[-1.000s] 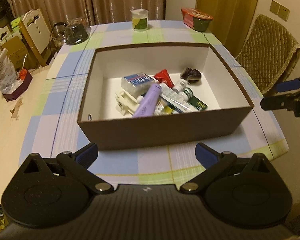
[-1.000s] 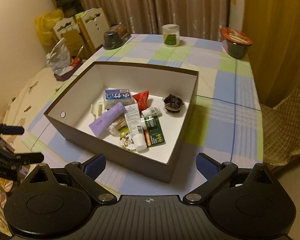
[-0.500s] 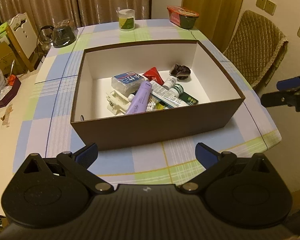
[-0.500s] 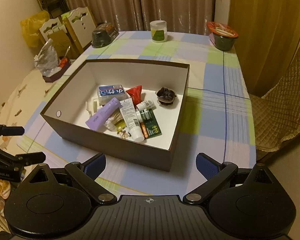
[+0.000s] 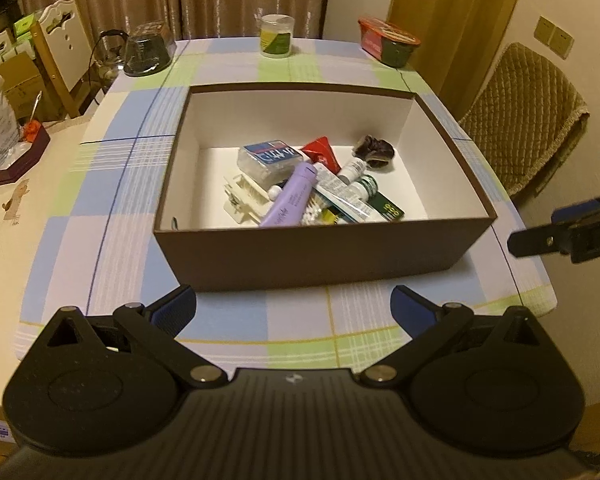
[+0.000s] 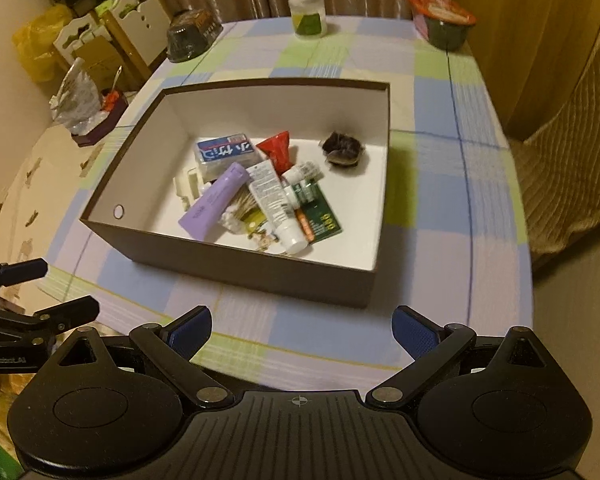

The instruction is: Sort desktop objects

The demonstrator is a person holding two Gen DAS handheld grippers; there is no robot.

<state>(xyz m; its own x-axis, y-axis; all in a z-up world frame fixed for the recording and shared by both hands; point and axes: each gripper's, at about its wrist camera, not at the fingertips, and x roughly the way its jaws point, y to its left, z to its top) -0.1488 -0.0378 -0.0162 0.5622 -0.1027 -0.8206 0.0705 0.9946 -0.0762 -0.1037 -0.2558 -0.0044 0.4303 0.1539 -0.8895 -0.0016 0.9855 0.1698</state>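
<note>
Item: brown box (image 5: 320,256), white-lined, open top, centre of frame in both views, standing on the checked bench (image 5: 112,216)

Contents, heaped toward the middle of the box floor:
- purple tube (image 6: 216,200), lying on top of the heap, cap end toward the far wall
- white tube (image 6: 274,200) with printed label, just right of the purple one and touching it
- red tube (image 6: 278,150), behind the white tube
- blue-labelled clear pack (image 6: 226,154), far left of the heap
- cream plastic clip (image 5: 244,196), at the left edge of the heap
- small green-and-white bottles (image 5: 360,184), right of the tubes
- green card (image 6: 322,220), flat, under the bottles
- dark crumpled lump (image 6: 344,150), apart from the rest, upper right of the box floor
- cotton buds, partly hidden under the tubes

Left tool (image 5: 294,308): jaws spread wide, holding nothing, low centre of its own frame, short of the near wall of the box
Right tool (image 6: 302,332): jaws likewise wide apart and empty, also short of the box

Bench beyond the box, far edge: lidded jar (image 5: 277,36), red-lidded bowl (image 5: 390,42), dark domed container (image 5: 148,50)

Handling note (judgement): every loose article seems boxed, so the step in hand looks like the close of sorting, or a first pick from the heap. If picking, take the top-lying purple tube or the isolated lump first; come down from above, clear of the box walls, jaws across the tube's width
</note>
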